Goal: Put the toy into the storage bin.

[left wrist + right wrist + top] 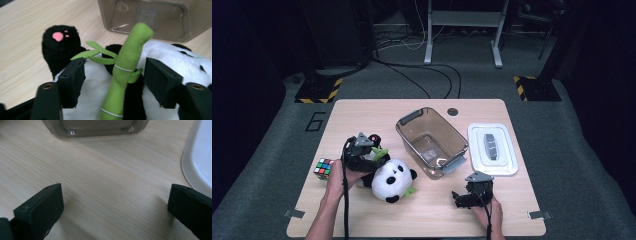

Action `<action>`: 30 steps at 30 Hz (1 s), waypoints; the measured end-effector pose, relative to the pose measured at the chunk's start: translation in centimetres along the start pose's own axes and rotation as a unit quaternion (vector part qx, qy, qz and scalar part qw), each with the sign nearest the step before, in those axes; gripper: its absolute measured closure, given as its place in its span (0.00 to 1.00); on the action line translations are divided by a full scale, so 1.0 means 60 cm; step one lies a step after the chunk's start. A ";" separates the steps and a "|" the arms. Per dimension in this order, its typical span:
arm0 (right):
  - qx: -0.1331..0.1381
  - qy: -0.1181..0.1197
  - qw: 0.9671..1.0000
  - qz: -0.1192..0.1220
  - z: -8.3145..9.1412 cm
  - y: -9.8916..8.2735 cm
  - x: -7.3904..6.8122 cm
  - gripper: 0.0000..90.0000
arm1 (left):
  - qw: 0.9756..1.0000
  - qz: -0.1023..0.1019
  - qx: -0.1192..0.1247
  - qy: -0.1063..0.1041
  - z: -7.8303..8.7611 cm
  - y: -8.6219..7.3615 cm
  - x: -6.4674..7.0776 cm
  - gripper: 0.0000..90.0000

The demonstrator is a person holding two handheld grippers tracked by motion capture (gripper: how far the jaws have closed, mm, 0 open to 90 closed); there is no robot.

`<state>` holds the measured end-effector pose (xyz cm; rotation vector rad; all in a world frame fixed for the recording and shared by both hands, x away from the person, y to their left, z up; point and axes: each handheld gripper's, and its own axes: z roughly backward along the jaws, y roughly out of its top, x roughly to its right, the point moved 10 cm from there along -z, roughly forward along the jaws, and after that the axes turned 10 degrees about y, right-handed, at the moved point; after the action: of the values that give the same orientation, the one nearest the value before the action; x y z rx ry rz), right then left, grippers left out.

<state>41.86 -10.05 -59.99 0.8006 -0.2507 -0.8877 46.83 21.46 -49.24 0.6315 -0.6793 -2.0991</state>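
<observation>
Green felt bamboo (125, 67) stood up between the left gripper's (113, 75) jaws in the left gripper view, stitched to a plush panda (393, 180) that lay on the wooden table (362, 112) at about 7 o'clock from the tub (432, 141). The jaws straddled the panda's white belly and the bamboo, half closed; whether the pads already pressed into the plush I could not tell. A black paw with a pink pad (58, 41) poked up at 10 o'clock from the left jaw, and bamboo leaves crossed in front of that jaw's tip. A cube (323, 168) sat just beside the left hand, at 9 o'clock from the panda. The clear brown tub stood open and close to the panda's head, at 12 o'clock in the left gripper view. A white lid (492, 148) lay at 3 o'clock from the tub. The right gripper (115, 205) rested low over bare table at 5 o'clock from the tub, jaws spread wide with nothing between them.
</observation>
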 end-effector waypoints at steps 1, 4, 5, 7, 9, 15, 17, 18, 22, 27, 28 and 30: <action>0.000 0.000 1.000 0.000 0.000 0.000 0.000 0.00 | 1.000 -0.002 -0.004 0.003 -0.004 -0.003 0.000 0.44; 0.000 0.000 1.000 0.000 0.000 0.000 0.000 0.00 | 1.000 0.000 -0.002 0.009 -0.008 -0.005 0.001 0.50; 0.000 0.000 1.000 0.000 0.000 0.000 0.000 0.00 | 1.000 -0.001 -0.006 0.010 -0.007 -0.006 0.002 0.54; 0.000 0.000 1.000 0.000 0.000 0.000 0.000 0.00 | 1.000 -0.006 -0.003 0.010 -0.011 -0.008 0.007 0.69; 0.000 0.000 1.000 0.000 0.000 0.000 0.000 0.00 | 1.000 -0.007 -0.001 0.011 -0.013 -0.009 0.010 0.75; 0.000 0.000 1.000 0.000 0.000 0.000 0.000 0.00 | 1.000 -0.016 0.005 0.016 -0.010 -0.010 0.011 0.84; 0.000 0.000 1.000 0.000 0.000 0.000 0.000 0.00 | 1.000 -0.017 0.011 0.013 -0.006 -0.010 0.011 0.84; 0.000 0.000 1.000 0.000 0.000 0.000 0.000 0.00 | 1.000 -0.017 0.011 0.013 -0.006 -0.010 0.011 0.84; 0.000 0.000 1.000 0.000 0.000 0.000 0.000 0.00 | 1.000 -0.010 0.024 0.001 0.004 -0.010 0.009 0.84; 0.000 0.000 1.000 0.000 0.000 0.000 0.000 0.00 | 0.999 -0.010 0.039 -0.012 0.016 -0.010 0.010 0.85; 0.000 0.000 1.000 0.000 0.000 0.000 0.000 0.00 | 0.999 -0.013 0.042 -0.014 0.022 -0.009 0.010 0.85; 0.000 0.000 1.000 0.000 0.000 0.000 0.000 0.00 | 0.999 -0.013 0.042 -0.014 0.025 -0.009 0.010 0.85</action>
<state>41.86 -10.05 -59.99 0.8004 -0.2505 -0.8885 45.25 21.60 -48.63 0.6616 -0.7822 -2.1155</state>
